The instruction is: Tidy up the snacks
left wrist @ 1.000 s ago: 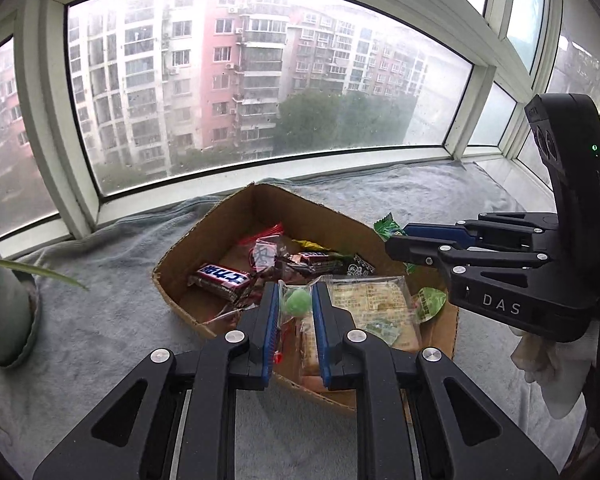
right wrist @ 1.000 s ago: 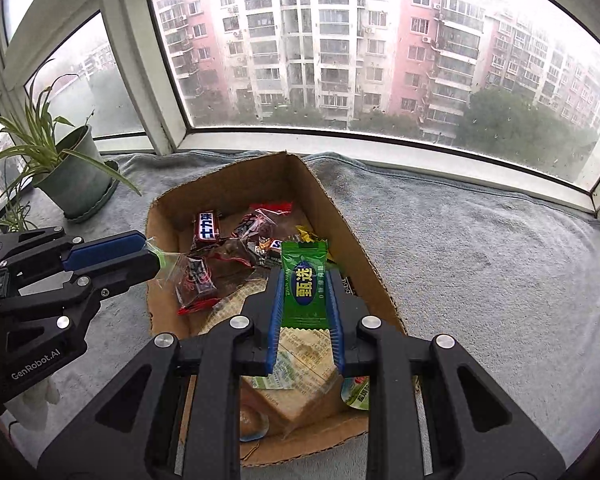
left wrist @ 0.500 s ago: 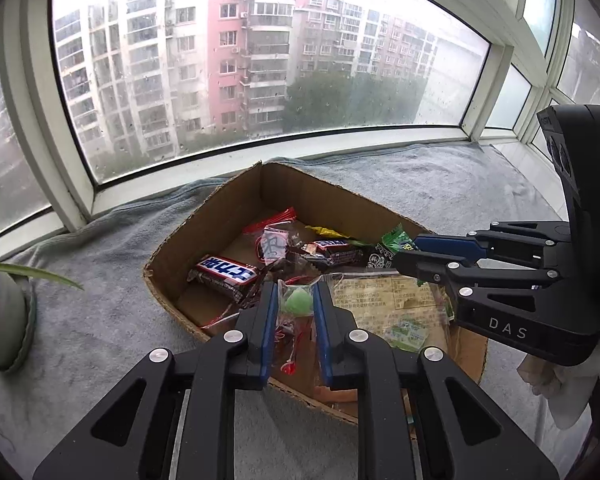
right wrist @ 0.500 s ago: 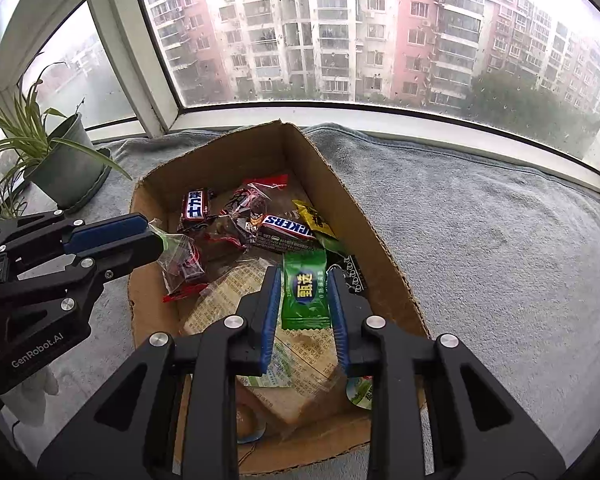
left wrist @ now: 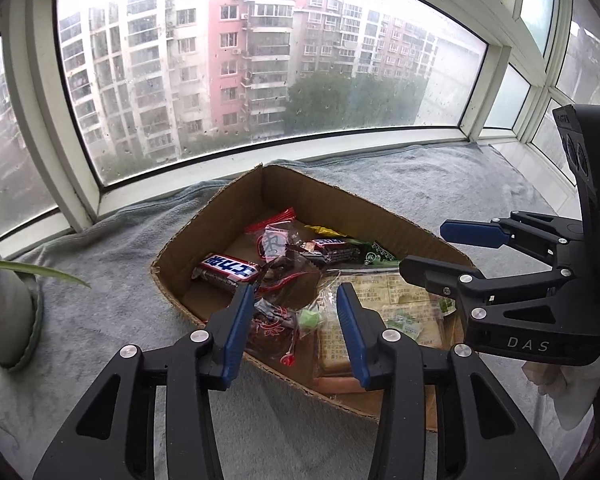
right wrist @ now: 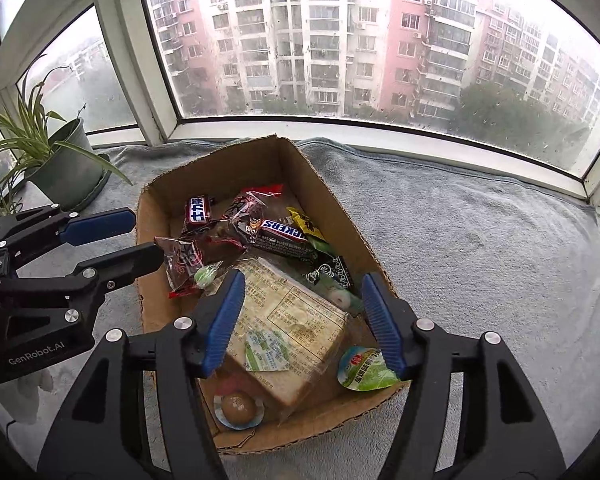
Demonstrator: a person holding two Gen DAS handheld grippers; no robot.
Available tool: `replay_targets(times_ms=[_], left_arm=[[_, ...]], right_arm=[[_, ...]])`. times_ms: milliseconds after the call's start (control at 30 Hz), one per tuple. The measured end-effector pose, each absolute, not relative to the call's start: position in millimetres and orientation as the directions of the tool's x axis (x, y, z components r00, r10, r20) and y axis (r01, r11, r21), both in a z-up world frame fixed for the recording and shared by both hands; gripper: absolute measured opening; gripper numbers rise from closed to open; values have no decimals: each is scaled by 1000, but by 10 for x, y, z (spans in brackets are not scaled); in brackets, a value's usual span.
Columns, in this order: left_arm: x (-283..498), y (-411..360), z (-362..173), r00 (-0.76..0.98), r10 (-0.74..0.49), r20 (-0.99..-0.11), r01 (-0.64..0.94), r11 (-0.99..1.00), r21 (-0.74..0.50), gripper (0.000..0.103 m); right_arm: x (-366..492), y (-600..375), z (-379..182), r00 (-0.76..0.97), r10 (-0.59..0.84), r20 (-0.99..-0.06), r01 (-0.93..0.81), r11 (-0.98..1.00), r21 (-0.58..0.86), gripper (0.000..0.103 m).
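A shallow cardboard box (left wrist: 220,216) (right wrist: 168,188) lies on a grey towel and holds several snacks. My left gripper (left wrist: 296,300) (right wrist: 144,236) is open and empty above the box's left side, over a clear packet with a green candy (left wrist: 310,320) (right wrist: 205,276) and a red-and-clear packet (left wrist: 268,324) (right wrist: 182,260). My right gripper (right wrist: 302,296) (left wrist: 424,250) is open and empty above a large clear cracker pack (right wrist: 292,320) (left wrist: 380,300). A green wrapped candy (right wrist: 340,300) lies by the right finger. Chocolate bars (left wrist: 226,272) (right wrist: 284,236) lie further back.
A potted plant (right wrist: 56,160) (left wrist: 4,312) stands left of the box. White window frames (right wrist: 380,132) run close behind the towel (right wrist: 480,248). A green-lidded jelly cup (right wrist: 364,368) and a round brown sweet (right wrist: 238,408) sit at the box's near end.
Both grippers opened. The left let go of the green-candy packet, the right let go of the green wrapped candy; both now lie in the box.
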State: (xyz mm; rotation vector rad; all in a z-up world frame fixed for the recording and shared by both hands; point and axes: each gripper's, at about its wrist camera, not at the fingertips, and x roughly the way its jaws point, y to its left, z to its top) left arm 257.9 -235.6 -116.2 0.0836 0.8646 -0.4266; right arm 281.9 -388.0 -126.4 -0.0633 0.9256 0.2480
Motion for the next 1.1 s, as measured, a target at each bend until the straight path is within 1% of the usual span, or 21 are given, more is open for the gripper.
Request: replay_targets(times_ms=[200, 300, 367, 433, 467, 500, 667, 700, 733, 800, 867, 967, 1000, 1033, 1100], left_arm=[[2481, -2278, -1035, 584, -339, -737, 394, 913, -108, 42], [2400, -2220, -965, 598, -335, -728, 389, 915, -101, 49], [2337, -2165, -925, 605, -335, -722, 382, 918, -105, 50], [2265, -2103, -900, 609, -334, -719, 374, 921, -111, 50], [2221, -2076, -888, 612, -333, -717, 373, 921, -109, 50], [2173, -2053, -874, 615, -331, -715, 373, 922, -105, 50], [1921, -1889, -787, 635, -323, -701, 356, 929, -105, 50], [1872, -1851, -768, 638, -321, -700, 350, 930, -108, 53], [1818, -1813, -746, 644, -316, -697, 342, 934, -108, 59], [1697, -1737, -688, 662, -306, -685, 327, 939, -104, 62], [1566, -1676, -630, 676, -297, -675, 320, 943, -96, 63], [1378, -1580, -532, 701, -281, -655, 298, 950, -89, 70], [1310, -1547, -505, 710, -273, -649, 286, 954, -88, 73], [1245, -1516, -475, 720, -265, -642, 273, 958, -90, 73], [1127, -1463, -429, 733, -257, -629, 253, 963, -98, 75]], right_arm=[[2647, -3869, -1078, 609, 166, -775, -215, 976, 39, 64], [2522, -3851, -965, 630, 148, -762, -196, 980, 28, 64], [2428, -3846, -898, 645, 138, -751, -178, 984, 28, 64], [2329, -3849, -835, 660, 137, -739, -161, 986, 39, 82], [2271, -3849, -795, 671, 137, -729, -153, 987, 44, 86], [2211, -3845, -750, 683, 138, -718, -149, 988, 48, 87], [1947, -3801, -537, 715, 134, -686, -132, 990, 56, 87], [1886, -3788, -498, 721, 129, -681, -129, 990, 52, 87], [1824, -3771, -461, 728, 121, -675, -124, 991, 44, 87], [1697, -3735, -387, 744, 105, -660, -117, 993, 25, 87], [1553, -3695, -315, 760, 82, -644, -105, 995, 3, 87], [1362, -3637, -237, 780, 49, -624, -80, 997, -21, 88], [1305, -3627, -222, 782, 48, -621, -75, 997, -18, 90], [1251, -3619, -211, 784, 50, -619, -70, 998, -8, 98], [1135, -3601, -195, 795, 50, -605, -53, 999, 13, 103]])
